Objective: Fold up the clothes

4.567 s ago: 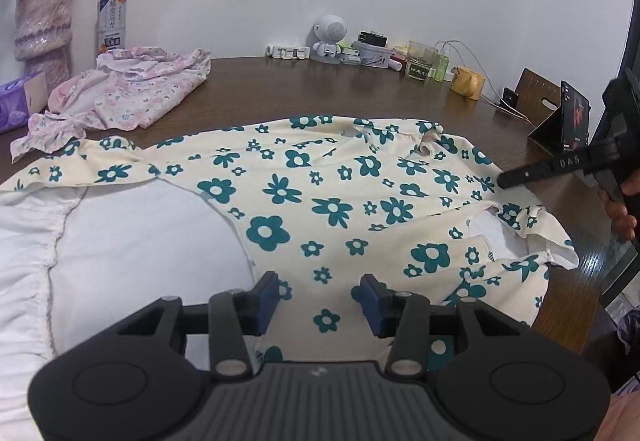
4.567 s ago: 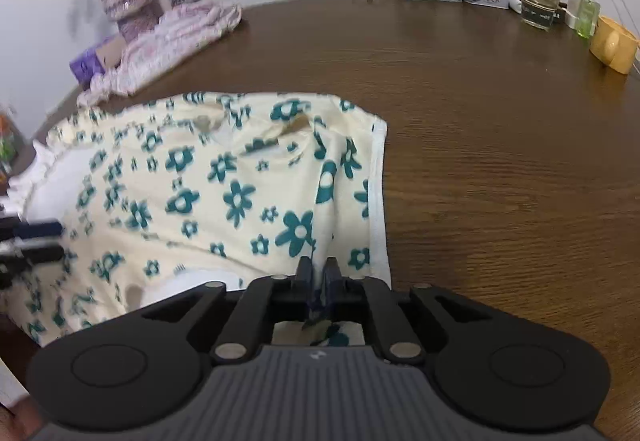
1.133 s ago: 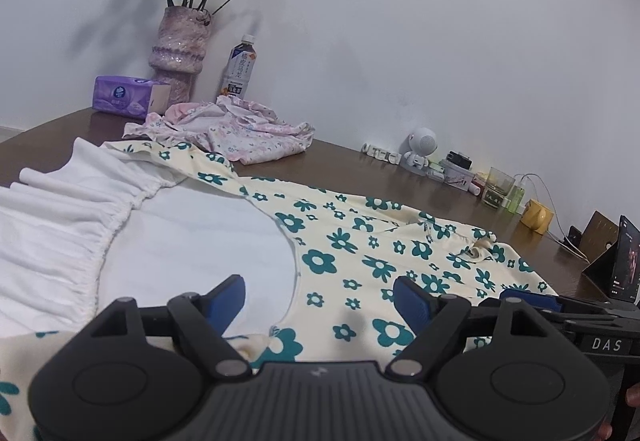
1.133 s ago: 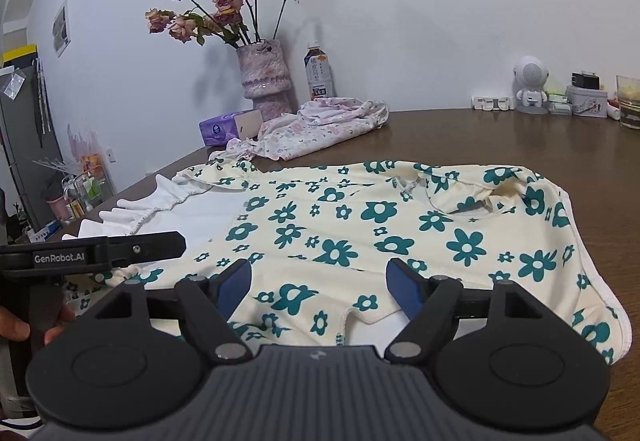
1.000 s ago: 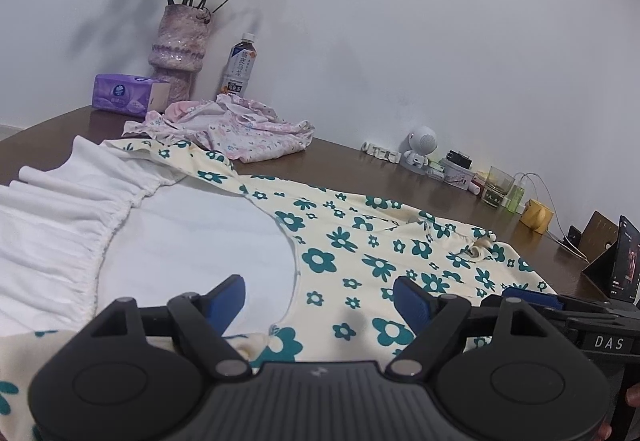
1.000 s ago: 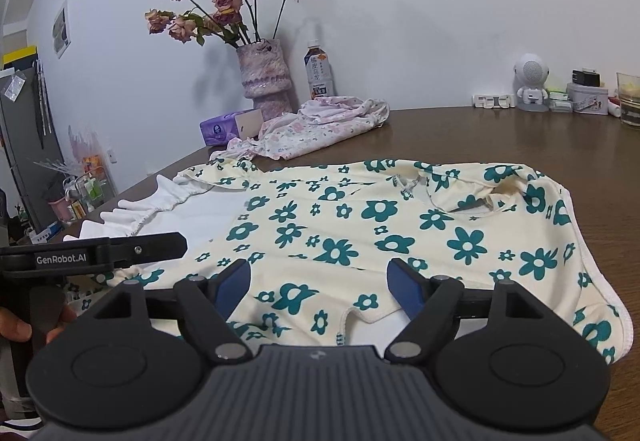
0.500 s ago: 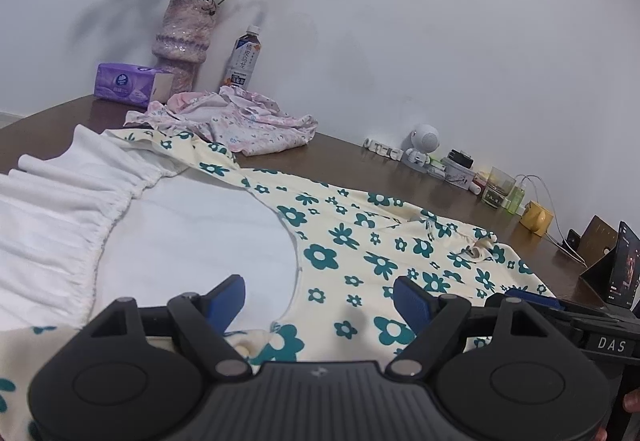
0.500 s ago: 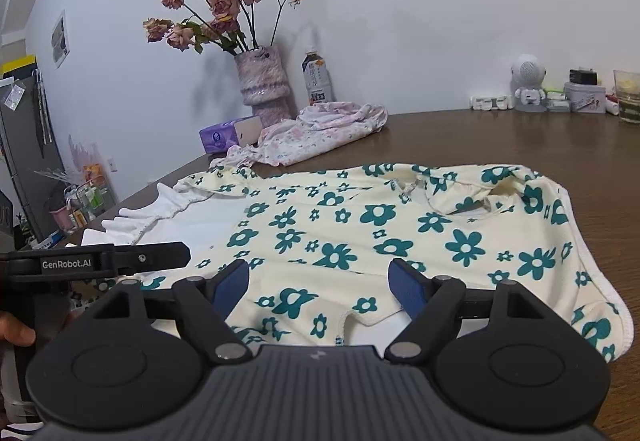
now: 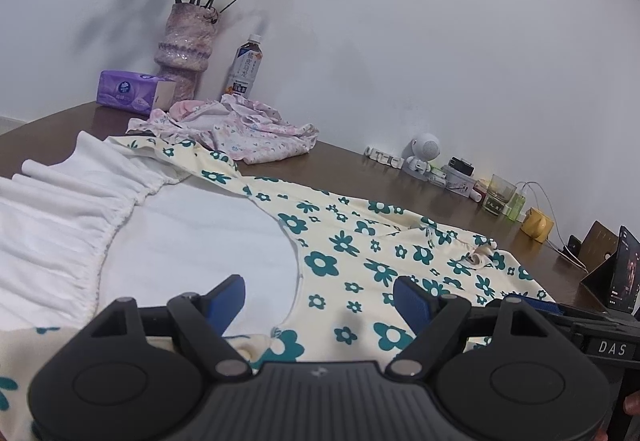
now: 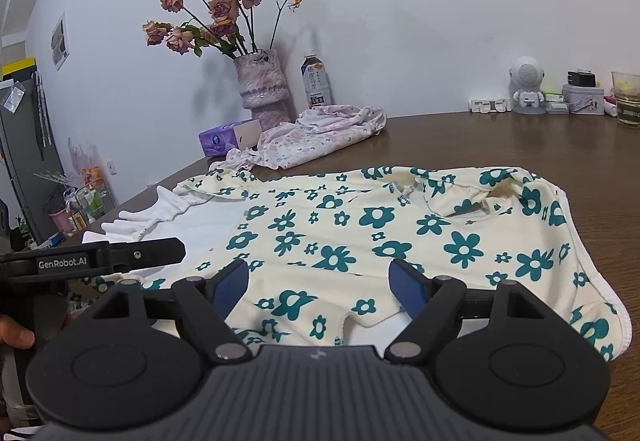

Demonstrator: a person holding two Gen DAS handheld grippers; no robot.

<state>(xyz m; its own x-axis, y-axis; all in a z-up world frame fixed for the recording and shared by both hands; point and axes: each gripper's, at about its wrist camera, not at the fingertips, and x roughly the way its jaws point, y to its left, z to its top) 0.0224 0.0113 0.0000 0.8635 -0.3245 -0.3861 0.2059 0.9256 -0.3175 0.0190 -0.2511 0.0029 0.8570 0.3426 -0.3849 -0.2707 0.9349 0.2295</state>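
Note:
A cream dress with teal flowers (image 9: 360,253) (image 10: 360,233) lies spread on the brown table, its white lining and ruffled white hem (image 9: 80,209) at the left. My left gripper (image 9: 320,295) hovers open above the dress's near edge, nothing between its blue pads. My right gripper (image 10: 320,287) is open too, held above the near edge of the dress where a flap is folded over. Each gripper shows at the edge of the other's view: the right one (image 9: 560,311), the left one (image 10: 120,257).
A crumpled pink floral garment (image 9: 240,129) (image 10: 320,137) lies at the back. Behind it stand a vase of roses (image 9: 184,49), a drink bottle (image 9: 246,67) and a purple tissue pack (image 9: 132,91). A robot figurine (image 9: 422,157), a glass, a yellow cup (image 9: 536,229) and a phone stand line the far right edge.
Between the oldest frames and a second ago both grippers rose and drew back, and the right one let go of the dress edge. Over the last second both views have tipped up slightly.

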